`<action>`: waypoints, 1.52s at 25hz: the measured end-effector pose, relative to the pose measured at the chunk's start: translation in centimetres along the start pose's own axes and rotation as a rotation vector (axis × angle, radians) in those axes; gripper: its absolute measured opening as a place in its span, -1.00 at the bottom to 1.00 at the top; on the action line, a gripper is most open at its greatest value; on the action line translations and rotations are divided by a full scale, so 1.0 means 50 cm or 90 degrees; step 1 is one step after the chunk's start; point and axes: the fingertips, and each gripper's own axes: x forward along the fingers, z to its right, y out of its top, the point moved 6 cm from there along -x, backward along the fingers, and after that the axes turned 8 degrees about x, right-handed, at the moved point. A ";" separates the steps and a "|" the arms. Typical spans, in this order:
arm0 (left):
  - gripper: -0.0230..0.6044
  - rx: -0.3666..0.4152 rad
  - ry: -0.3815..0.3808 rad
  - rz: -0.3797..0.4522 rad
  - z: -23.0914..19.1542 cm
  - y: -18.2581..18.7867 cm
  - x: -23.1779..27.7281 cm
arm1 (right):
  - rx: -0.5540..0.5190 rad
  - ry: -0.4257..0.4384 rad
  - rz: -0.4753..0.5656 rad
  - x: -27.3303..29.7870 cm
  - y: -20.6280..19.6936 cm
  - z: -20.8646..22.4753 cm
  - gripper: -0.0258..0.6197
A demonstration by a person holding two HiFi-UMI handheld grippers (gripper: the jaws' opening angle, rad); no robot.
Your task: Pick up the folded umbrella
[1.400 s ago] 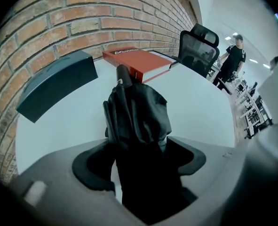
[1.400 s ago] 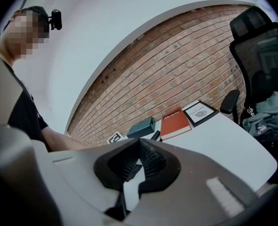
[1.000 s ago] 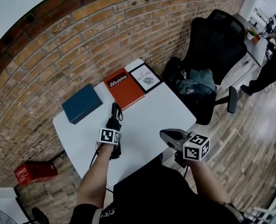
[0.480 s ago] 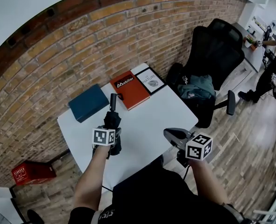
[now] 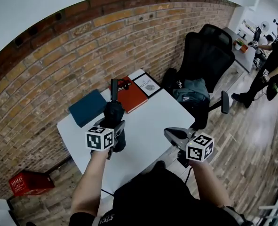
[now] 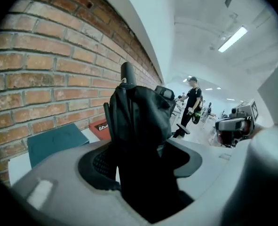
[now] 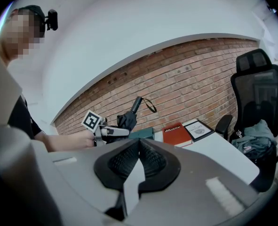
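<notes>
The folded black umbrella [image 5: 113, 111] hangs in the air above the white table [image 5: 153, 121], its handle [image 5: 114, 85] pointing up and away toward the brick wall. My left gripper [image 5: 115, 126] is shut on the umbrella's bunched fabric. In the left gripper view the umbrella [image 6: 139, 126] fills the space between the jaws of the left gripper [image 6: 143, 166]. My right gripper [image 5: 170, 134] hovers off the table's right front corner, shut and empty. The right gripper view shows its pads meeting at the right gripper [image 7: 139, 159], with the lifted umbrella [image 7: 128, 119] beyond.
On the table's far side lie a teal book [image 5: 87, 108], a red book [image 5: 131, 95] and a black-framed card [image 5: 147, 84]. A black office chair [image 5: 209, 51] with a bag [image 5: 191, 92] stands to the right. A red crate [image 5: 28, 182] sits on the floor; a person [image 5: 270, 60] stands far right.
My left gripper has risen off the table with the umbrella, and the handle has tipped upward. The right gripper has lifted slightly.
</notes>
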 end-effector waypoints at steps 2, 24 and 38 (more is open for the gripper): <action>-0.03 0.015 -0.006 0.036 0.017 0.028 -0.018 | -0.004 0.000 0.004 -0.010 -0.003 -0.008 -0.92; -0.03 0.126 -0.049 0.310 0.252 0.250 -0.079 | -0.087 -0.018 0.138 -0.183 0.147 0.026 -0.92; -0.03 0.087 0.008 0.279 0.248 0.158 -0.065 | -0.063 -0.044 0.203 -0.259 0.113 0.083 -0.92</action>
